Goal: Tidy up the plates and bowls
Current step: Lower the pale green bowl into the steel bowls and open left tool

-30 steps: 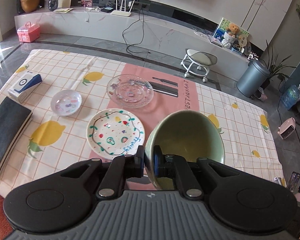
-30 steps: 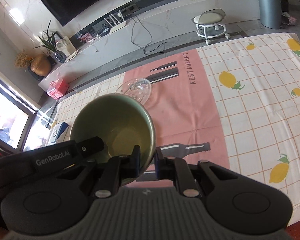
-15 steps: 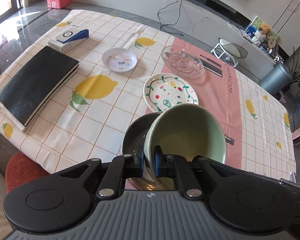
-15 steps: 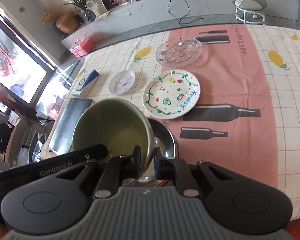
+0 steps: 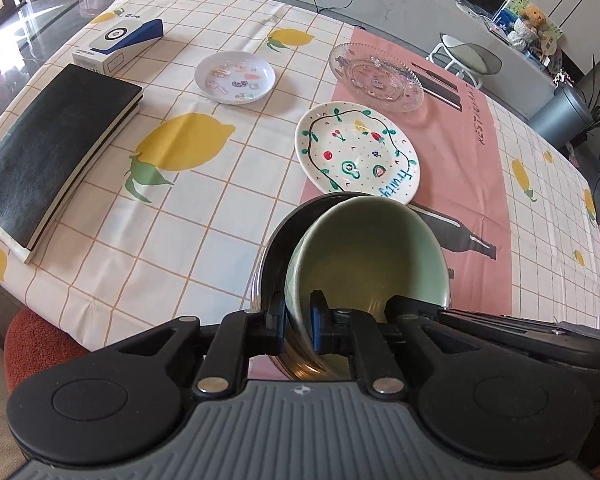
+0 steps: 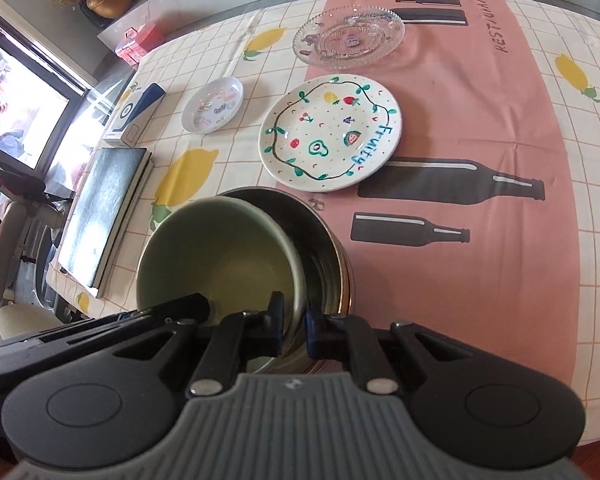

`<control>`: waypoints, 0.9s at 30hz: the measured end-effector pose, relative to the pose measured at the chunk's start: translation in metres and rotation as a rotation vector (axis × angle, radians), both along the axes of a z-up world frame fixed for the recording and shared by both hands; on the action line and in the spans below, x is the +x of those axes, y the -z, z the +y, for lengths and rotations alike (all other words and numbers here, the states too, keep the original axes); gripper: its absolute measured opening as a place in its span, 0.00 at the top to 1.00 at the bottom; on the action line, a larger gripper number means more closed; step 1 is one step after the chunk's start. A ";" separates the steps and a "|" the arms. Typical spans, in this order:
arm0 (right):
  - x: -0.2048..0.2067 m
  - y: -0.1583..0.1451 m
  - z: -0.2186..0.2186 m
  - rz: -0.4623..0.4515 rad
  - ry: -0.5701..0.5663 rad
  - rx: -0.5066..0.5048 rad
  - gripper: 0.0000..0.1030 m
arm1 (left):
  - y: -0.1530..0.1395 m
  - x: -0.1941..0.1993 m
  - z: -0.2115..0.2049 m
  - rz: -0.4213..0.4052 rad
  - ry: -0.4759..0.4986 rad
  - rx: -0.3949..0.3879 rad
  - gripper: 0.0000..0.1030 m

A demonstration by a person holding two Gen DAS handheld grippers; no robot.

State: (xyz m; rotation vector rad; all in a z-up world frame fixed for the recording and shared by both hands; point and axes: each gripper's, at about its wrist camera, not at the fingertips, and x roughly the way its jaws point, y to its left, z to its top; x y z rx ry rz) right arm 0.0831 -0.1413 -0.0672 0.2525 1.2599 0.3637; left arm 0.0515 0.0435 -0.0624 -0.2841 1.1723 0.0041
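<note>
The scene is taken from the largest thing downward, with every place reckoned from the steel bowl [image 6: 320, 248] at the near edge: the lemon-print tablecloth [image 5: 228, 208] is spread beneath it, the black notebook [image 5: 48, 144] is laid well apart to its left, the clear glass plate [image 6: 348, 36] is set farthest beyond it, the fruit-painted plate [image 6: 332, 132] is found just beyond it with rims almost meeting, and the small white dish [image 5: 236, 76] is seen beyond it and to the left. The green bowl [image 5: 368, 256] is held tilted and partly nested inside the steel bowl, its rim raised above the steel rim on the left side. Its wall is pinched on the left by the left gripper [image 5: 298, 322], whose jaws are opening while the pads are seen against the ceramic, and on the right by the right gripper [image 6: 294, 326], whose jaws are closing on the rim. A lopsided drop is judged the main risk: if the left hold is loosened before the bowl is seated level, the ceramic could be swung down against the steel and chipped, or the steel bowl could be nudged into the painted plate or toward the near edge
</note>
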 end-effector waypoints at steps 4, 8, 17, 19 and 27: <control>0.006 0.001 0.004 0.007 -0.014 -0.025 0.93 | -0.001 0.004 0.001 0.015 0.025 -0.006 0.85; 0.011 0.000 0.006 0.023 -0.022 -0.040 0.93 | -0.003 0.005 0.005 0.024 0.037 -0.027 0.84; 0.016 0.001 0.009 0.050 -0.036 -0.053 0.93 | -0.011 0.004 0.007 0.027 0.073 -0.059 0.74; 0.017 0.001 0.010 0.050 -0.039 -0.057 0.93 | -0.012 0.002 0.008 0.027 0.077 -0.062 0.74; 0.018 -0.001 0.015 0.033 -0.053 -0.092 0.93 | -0.028 -0.010 0.010 -0.025 0.105 -0.062 0.68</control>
